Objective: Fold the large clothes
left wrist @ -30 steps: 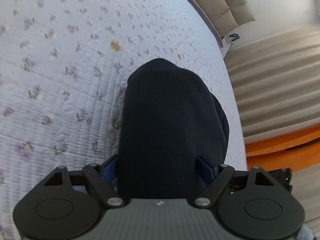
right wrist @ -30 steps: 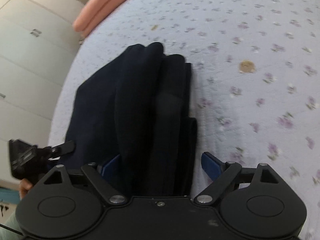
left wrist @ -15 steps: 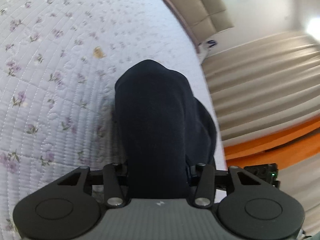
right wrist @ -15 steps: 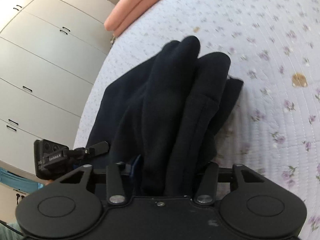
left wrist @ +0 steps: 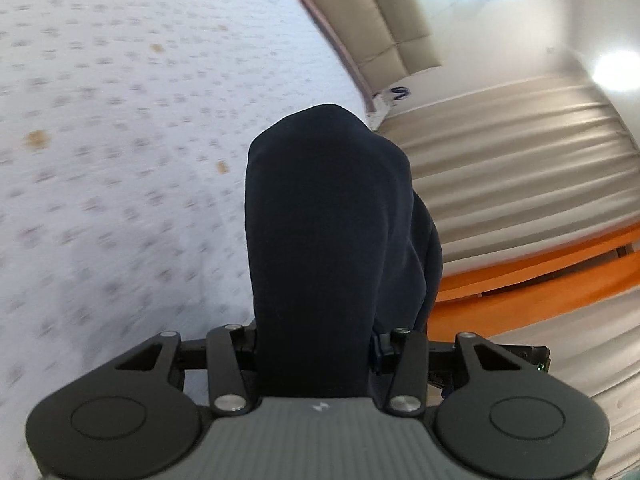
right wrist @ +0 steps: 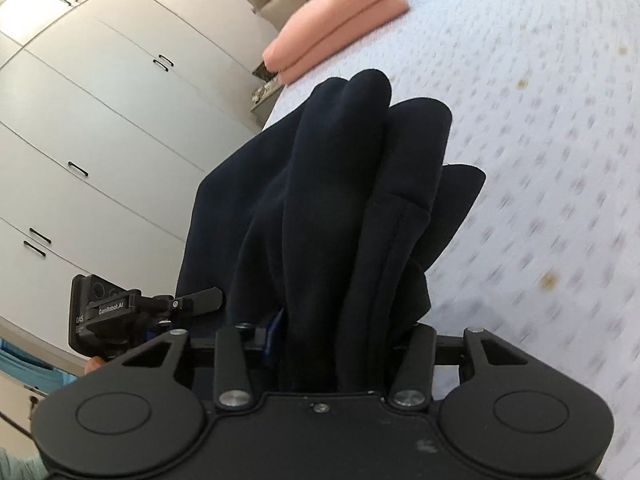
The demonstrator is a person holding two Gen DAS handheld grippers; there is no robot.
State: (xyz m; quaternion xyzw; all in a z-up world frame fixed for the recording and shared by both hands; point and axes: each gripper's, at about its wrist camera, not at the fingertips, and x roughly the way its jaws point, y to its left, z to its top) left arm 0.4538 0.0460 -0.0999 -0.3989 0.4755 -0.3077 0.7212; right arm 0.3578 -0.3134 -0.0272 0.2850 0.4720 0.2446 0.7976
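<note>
A white quilted bedspread (left wrist: 120, 100) sprinkled with small purple flowers is lying across the bed, blurred in both views; a few brownish spots (left wrist: 38, 139) are showing on it. A folded pink blanket (right wrist: 336, 28) is resting at the far end, against what is probably a beige padded headboard (left wrist: 376, 28). White wardrobe doors (right wrist: 92, 128) with dark handles are standing beside the bed. On the other side, beige curtains (left wrist: 520, 152) are hanging next to an orange wooden frame (left wrist: 540, 276).

Matt navy cloth garment (left wrist: 324, 220) (quilted bedspread (left wrist: 120, 100)).
</note>
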